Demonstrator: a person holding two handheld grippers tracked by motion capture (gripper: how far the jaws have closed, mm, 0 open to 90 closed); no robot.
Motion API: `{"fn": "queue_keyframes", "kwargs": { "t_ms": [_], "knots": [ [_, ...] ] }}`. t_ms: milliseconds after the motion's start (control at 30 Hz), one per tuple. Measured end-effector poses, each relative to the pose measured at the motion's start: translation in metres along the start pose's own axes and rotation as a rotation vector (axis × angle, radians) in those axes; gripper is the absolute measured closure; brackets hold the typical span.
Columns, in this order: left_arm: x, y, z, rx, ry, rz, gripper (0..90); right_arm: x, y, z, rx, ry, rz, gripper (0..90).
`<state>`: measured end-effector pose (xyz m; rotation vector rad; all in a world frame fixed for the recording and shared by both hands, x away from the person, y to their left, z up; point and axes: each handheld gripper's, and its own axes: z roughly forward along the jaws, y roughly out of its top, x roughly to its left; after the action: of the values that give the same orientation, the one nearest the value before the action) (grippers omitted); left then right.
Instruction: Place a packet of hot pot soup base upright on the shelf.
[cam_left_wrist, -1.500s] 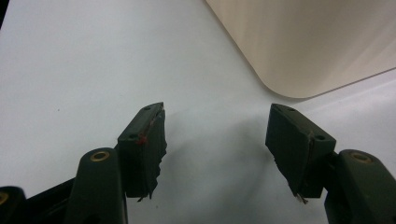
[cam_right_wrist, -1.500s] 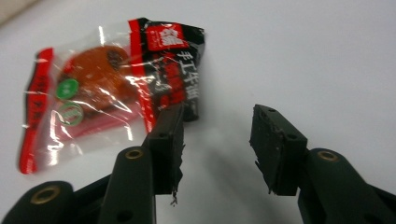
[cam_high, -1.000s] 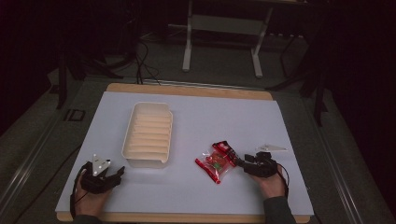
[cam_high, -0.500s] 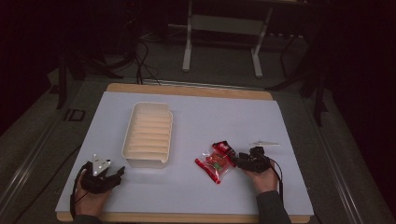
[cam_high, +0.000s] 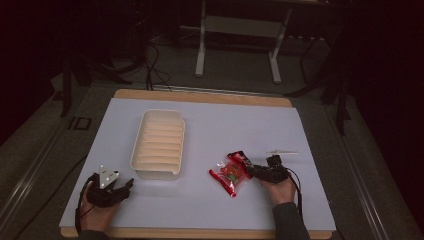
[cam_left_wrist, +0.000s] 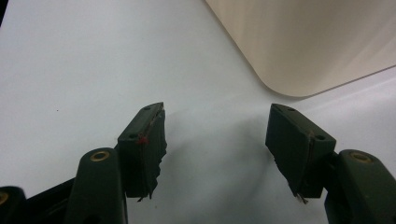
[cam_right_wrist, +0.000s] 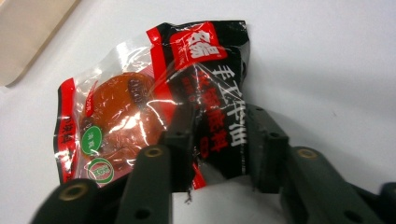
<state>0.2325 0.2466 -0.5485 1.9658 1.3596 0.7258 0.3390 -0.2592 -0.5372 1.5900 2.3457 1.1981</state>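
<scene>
- Snack packet (cam_high: 231, 173) lies flat on the white worktop (cam_high: 225, 125), right of centre, well apart from the cream ribbed tray (cam_high: 159, 145) to its left. In the right gripper view the packet (cam_right_wrist: 154, 98) is red, black and clear film, with a rounded orange-brown piece showing through the clear window.
- Right claw (cam_high: 255, 170) is at the packet's near-right edge. In the right gripper view the right claw (cam_right_wrist: 219, 140) has its jaws drawn in on the black printed end of the film, with a fold of it pinched between them. I read that as a hold on the packet's edge, not on the food inside.
- Left claw (cam_high: 122, 186) rests low on the worktop by the tray's near-left corner. In the left gripper view the left claw (cam_left_wrist: 217, 140) is spread wide, with bare worktop between the jaws and nothing held; the tray's rounded corner (cam_left_wrist: 299, 46) sits just ahead.
- Handling judgement: the packet looks light, thin and crinkly. The film is glossy, so I expect it to be slippery under the pads, and it should flop from a single pinch point.
- Contents look soft, so I would keep the jaws off the bulge.
- Best hold, as I judge it, is the flat sealed margin at the black end, where the film is doubled and there is no filling.
- Risk: film sliding out if I lift quickly.
- Small pale stick-like object (cam_high: 282, 152) lies beyond the right hand (cam_high: 280, 187); I cannot tell what it is.
</scene>
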Motion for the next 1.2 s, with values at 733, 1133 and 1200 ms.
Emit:
{"fn": "queue_keyframes", "kwargs": {
  "t_ms": [733,1133,1200],
  "knots": [
    [0.0,0.0,0.0,0.001,-0.001,0.002,37.9,0.025,0.02,-0.011,-0.019,-0.033,-0.117,88.2],
    [0.0,0.0,0.0,0.0,-0.002,0.001,37.9,0.042,0.035,-0.017,-0.052,-0.025,-0.178,88.4],
    [0.0,0.0,0.0,-0.001,-0.002,0.001,37.9,0.044,0.037,-0.018,-0.057,-0.02,-0.183,88.4]
  ]
}}
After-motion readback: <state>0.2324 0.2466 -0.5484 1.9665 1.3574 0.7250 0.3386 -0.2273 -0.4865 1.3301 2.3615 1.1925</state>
